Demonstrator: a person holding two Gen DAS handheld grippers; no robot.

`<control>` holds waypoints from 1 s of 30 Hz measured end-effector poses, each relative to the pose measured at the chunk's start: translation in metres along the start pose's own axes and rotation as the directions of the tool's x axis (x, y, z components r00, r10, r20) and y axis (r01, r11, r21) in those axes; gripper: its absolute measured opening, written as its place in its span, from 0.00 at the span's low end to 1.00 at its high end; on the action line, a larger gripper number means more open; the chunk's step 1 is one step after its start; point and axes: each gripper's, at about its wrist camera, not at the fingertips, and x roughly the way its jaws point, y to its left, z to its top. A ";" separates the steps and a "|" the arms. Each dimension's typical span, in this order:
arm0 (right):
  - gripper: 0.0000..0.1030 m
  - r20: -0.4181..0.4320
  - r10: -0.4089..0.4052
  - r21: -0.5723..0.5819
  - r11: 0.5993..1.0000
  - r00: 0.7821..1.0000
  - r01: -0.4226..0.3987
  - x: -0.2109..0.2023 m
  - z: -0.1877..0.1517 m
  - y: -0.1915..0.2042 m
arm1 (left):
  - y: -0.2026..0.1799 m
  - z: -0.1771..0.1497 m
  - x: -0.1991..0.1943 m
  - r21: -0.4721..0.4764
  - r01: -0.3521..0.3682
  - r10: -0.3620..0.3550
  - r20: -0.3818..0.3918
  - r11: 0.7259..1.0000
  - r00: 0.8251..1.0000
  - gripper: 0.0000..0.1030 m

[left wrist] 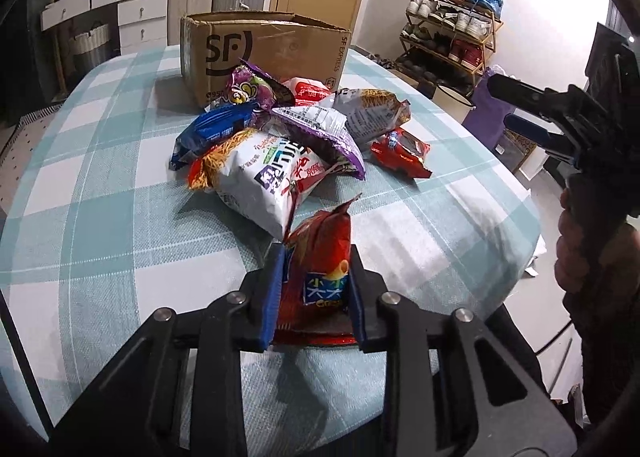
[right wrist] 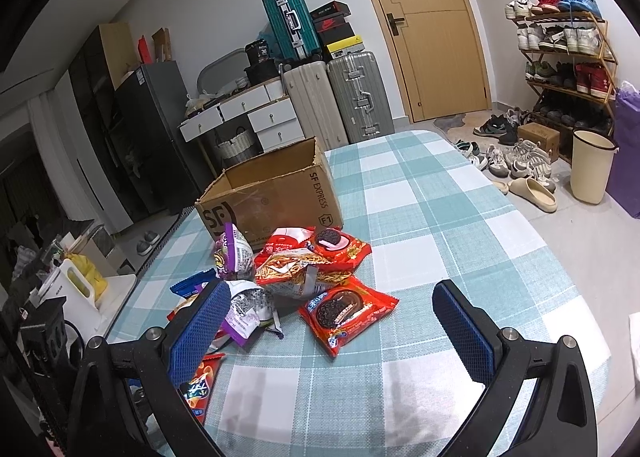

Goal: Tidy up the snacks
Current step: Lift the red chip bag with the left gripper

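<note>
My left gripper (left wrist: 316, 257) is shut on a red snack bag (left wrist: 320, 257) and holds it upright just above the checked tablecloth (left wrist: 100, 197), in front of a pile of snack bags (left wrist: 280, 137). The same red bag shows at the lower left of the right wrist view (right wrist: 200, 385). An open SF cardboard box (left wrist: 264, 53) stands behind the pile; it looks empty in the right wrist view (right wrist: 272, 193). My right gripper (right wrist: 332, 297) is open and empty, above the table near a red Oreo pack (right wrist: 346, 311). It shows at the right edge of the left wrist view (left wrist: 508, 105).
The table's right edge drops to a floor with shoes (right wrist: 516, 161), a shoe rack (right wrist: 568, 53) and a cream bin (right wrist: 590, 167). Suitcases (right wrist: 340, 97) and white drawers (right wrist: 256, 113) stand behind the table. A white object (right wrist: 80, 297) sits off the left edge.
</note>
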 end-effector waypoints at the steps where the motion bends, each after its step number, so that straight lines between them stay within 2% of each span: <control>1: 1.00 0.001 -0.001 0.001 1.000 1.000 0.001 0.000 0.000 -0.001 | 0.001 -0.001 -0.002 -0.004 0.000 0.000 0.002 1.000 1.000 0.25; 8: 1.00 -0.013 -0.005 0.007 1.000 1.000 0.005 0.005 -0.001 -0.006 | 0.008 -0.005 -0.012 -0.022 0.013 -0.013 0.000 1.000 1.000 0.24; 18: 1.00 -0.054 -0.021 0.019 1.000 0.998 0.022 0.023 -0.006 -0.017 | 0.016 0.008 -0.049 -0.037 0.017 -0.013 0.084 0.999 0.996 0.24; 23: 1.00 -0.083 -0.014 0.026 1.000 0.996 0.016 0.035 -0.010 -0.022 | 0.026 0.017 -0.058 -0.062 0.024 -0.018 0.100 0.998 0.995 0.24; 30: 1.00 -0.140 -0.011 0.027 1.000 0.990 0.015 0.063 -0.015 -0.026 | 0.038 0.029 -0.066 -0.080 -0.005 0.015 0.127 0.997 0.992 0.24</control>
